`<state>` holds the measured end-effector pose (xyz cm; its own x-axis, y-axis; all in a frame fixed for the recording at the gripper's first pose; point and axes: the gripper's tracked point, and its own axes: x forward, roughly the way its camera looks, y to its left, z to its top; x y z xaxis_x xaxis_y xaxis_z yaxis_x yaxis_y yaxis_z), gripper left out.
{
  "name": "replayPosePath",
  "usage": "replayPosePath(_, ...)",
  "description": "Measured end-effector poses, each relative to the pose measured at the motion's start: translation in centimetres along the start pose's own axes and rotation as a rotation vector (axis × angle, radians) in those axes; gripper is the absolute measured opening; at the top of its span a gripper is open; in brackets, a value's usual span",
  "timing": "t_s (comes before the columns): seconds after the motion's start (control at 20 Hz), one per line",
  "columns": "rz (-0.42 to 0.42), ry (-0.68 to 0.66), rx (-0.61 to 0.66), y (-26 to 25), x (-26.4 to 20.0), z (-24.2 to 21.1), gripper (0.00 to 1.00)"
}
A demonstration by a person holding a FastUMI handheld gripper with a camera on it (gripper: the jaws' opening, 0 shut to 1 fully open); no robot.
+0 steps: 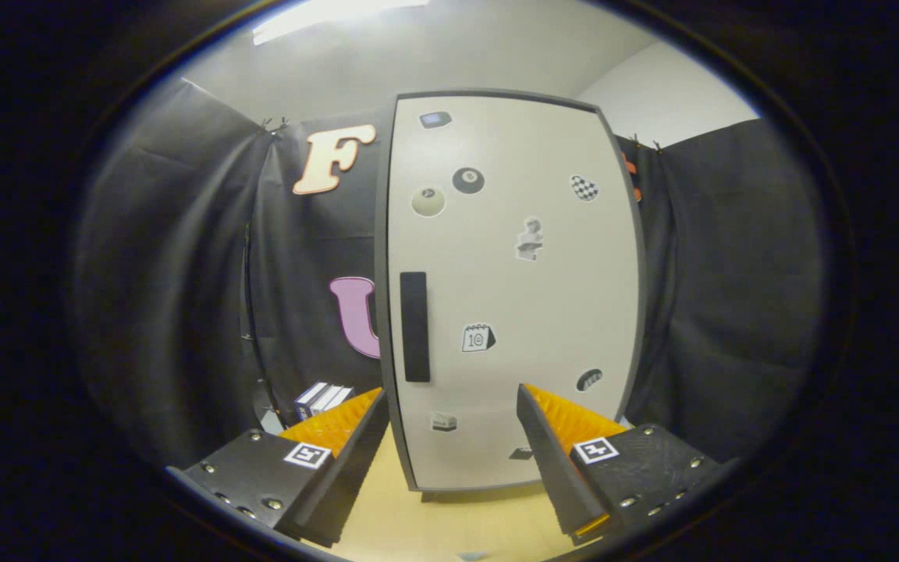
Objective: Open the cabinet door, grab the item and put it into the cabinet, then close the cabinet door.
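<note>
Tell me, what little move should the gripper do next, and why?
Probably ease forward and toward the black handle on the cabinet door. The door looks shut, so nothing can go inside yet. The gripper is open and holds nothing, with the door just ahead of its fingers and the handle beyond the left one. The small box beside the cabinet can wait.

Black cloth walls (pixel 161 297), white ceiling with bright light panel (pixel 325 16), pale wooden tabletop (pixel 449 523)

The gripper (pixel 449 410) hangs with fingers spread and empty; the closed cabinet door (pixel 512 289) stands at twelve o'clock, its black handle (pixel 414 326) toward eleven.
</note>
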<state>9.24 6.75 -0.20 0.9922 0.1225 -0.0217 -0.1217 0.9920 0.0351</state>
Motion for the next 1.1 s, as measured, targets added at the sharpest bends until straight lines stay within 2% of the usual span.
replayPosePath(0.35, 0.036, -0.027, 0.034, 2.9, 7.5, 1.1, 0.95)
replayPosePath(0.75, 0.032, -0.014, 0.044, 4.1, 12.5, 0.9, 0.8)
replayPosePath(0.95, 0.025, -0.002, 0.061, 4.1, 13.5, 0.9, 0.55)
replayPosePath(1.0, 0.019, 0.0, 0.058, 3.9, 13.6, 0.8, 0.54)
replayPosePath(1.1, 0.017, 0.006, 0.066, 4.2, 14.0, 0.8, 0.39)
